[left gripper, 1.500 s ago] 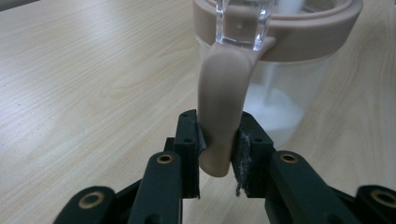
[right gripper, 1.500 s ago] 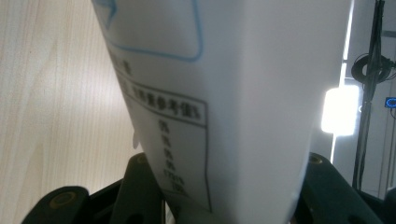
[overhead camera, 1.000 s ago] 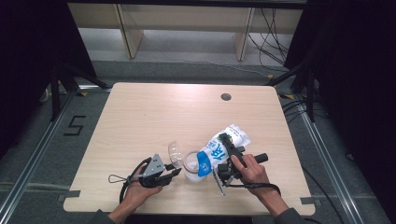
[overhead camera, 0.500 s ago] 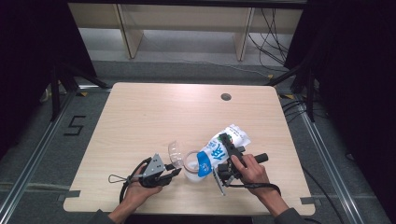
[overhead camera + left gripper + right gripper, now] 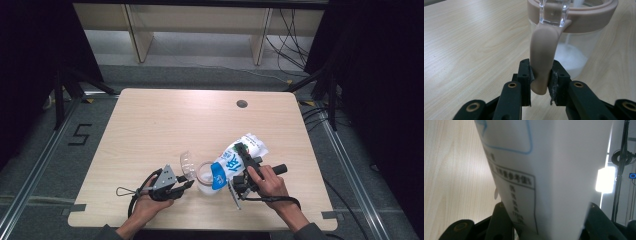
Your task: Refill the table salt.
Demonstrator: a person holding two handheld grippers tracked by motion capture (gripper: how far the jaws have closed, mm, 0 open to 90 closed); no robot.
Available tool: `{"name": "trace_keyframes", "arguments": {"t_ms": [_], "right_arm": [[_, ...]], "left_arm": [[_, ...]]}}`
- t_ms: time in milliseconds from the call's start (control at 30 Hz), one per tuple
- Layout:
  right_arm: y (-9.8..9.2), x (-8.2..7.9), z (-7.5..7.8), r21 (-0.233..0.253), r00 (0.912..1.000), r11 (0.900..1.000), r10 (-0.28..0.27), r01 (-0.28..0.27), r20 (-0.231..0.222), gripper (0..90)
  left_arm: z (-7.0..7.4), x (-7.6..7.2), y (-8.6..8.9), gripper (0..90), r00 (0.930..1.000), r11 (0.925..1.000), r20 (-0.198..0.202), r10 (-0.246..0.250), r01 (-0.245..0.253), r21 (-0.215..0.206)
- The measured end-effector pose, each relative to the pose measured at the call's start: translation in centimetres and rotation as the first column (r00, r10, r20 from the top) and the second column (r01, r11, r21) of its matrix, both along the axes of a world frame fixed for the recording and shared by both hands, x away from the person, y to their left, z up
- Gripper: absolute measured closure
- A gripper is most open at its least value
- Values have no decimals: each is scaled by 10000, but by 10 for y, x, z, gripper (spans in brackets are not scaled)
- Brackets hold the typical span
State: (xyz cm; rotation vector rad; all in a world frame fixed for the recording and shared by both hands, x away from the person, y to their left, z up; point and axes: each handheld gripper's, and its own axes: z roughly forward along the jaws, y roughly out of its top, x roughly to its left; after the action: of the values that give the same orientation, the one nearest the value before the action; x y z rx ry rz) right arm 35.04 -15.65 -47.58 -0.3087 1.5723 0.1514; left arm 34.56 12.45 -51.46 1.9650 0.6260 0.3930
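While I pour: label lines follow.
Left gripper (image 5: pixel 540 82): clamps jar (image 5: pixel 576 37) tab.
Right gripper (image 5: pixel 239 172): holds bag (image 5: pixel 235 160), tilted above jar.
Next: likely keep tilt steady.

Left gripper (image 5: pixel 186 185) and right gripper (image 5: pixel 242 165) both clamped, hands low.

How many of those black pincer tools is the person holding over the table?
2. The left gripper sits near the table's front edge, clamped on the jar's tan handle. The right gripper is beside it, holding a white-and-blue bag tilted over the jar.
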Motion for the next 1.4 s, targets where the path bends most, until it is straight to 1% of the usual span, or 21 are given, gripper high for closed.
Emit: {"name": "trace_keyframes", "arguments": {"t_ms": [133,200,267,300,367,400,433,500,533,633,733,833,867,933,967,1000,1067,1167,1267,1300,1400], "right_arm": [[0,0,0,15,10000,10000,14,-14,-1,638],[0,0,3,-337,10000,9994,79,-79,-11,640],[0,-1,2,-133,9999,9999,-110,109,-71,641],[0,0,2,-102,10000,9999,46,-45,54,642],[1,0,4,-398,10000,9992,75,-75,8,643],[0,0,2,-107,9999,9999,120,-119,67,644],[0,0,2,-107,10000,9999,42,-41,68,645],[2,-1,7,-835,9996,9964,191,-172,223,646],[2,-1,5,-468,9998,9989,90,-83,161,648],[2,-1,5,-624,10000,9980,52,-48,70,650],[2,1,5,-641,9990,9973,379,-363,233,651],[2,1,5,-587,9993,9978,328,-316,203,654],[2,-1,5,-601,9998,9981,142,-133,138,654],[2,-1,6,-756,9999,9971,120,-114,68,656],[1,-2,4,-396,9999,9992,-94,91,-75,656],[0,-2,2,-344,9998,9992,-183,178,-129,658],[1,-2,3,-326,9998,9994,-144,140,-110,659],[2,-1,5,-657,9999,9978,104,-101,37,661],[2,-1,5,-599,9998,9981,150,-144,90,663],[2,1,5,-613,9991,9974,387,-376,171,663],[2,-1,5,-576,9999,9982,143,-138,79,665]], "left_arm": [[0,0,0,729,10000,10000,3,-1,1,-1],[0,0,0,729,10000,10000,3,1,-1,-4],[0,0,0,729,10000,10000,-1,-4,4,1],[0,0,0,729,10000,10000,-1,-1,1,-7],[0,0,0,729,10000,10000,0,-4,4,-4],[0,0,0,729,10000,10000,1,-2,2,-1],[0,0,0,729,10000,10000,-2,-2,2,-1],[0,0,0,729,10000,10000,-3,0,0,-1],[0,0,0,729,10000,10000,-9,-6,6,-8],[0,0,0,729,10000,10000,-4,-1,1,-2],[0,0,0,729,10000,10000,-1,-8,8,-4],[0,0,0,729,10000,10000,1,2,-2,1],[0,0,0,729,10000,10000,-8,-8,8,-4],[0,0,0,729,10000,10000,-3,1,-1,0],[0,0,0,729,10000,10000,-2,1,-1,-4],[0,0,0,729,10000,10000,-7,-4,4,-5],[0,0,0,729,10000,10000,-5,-4,4,-2],[0,0,0,729,10000,10000,-2,-3,3,-4],[0,0,0,728,10000,10000,-8,-6,6,-9],[0,0,0,729,10000,10000,-7,-4,4,-4],[0,0,0,728,10000,10000,-7,-6,6,-9]]}}
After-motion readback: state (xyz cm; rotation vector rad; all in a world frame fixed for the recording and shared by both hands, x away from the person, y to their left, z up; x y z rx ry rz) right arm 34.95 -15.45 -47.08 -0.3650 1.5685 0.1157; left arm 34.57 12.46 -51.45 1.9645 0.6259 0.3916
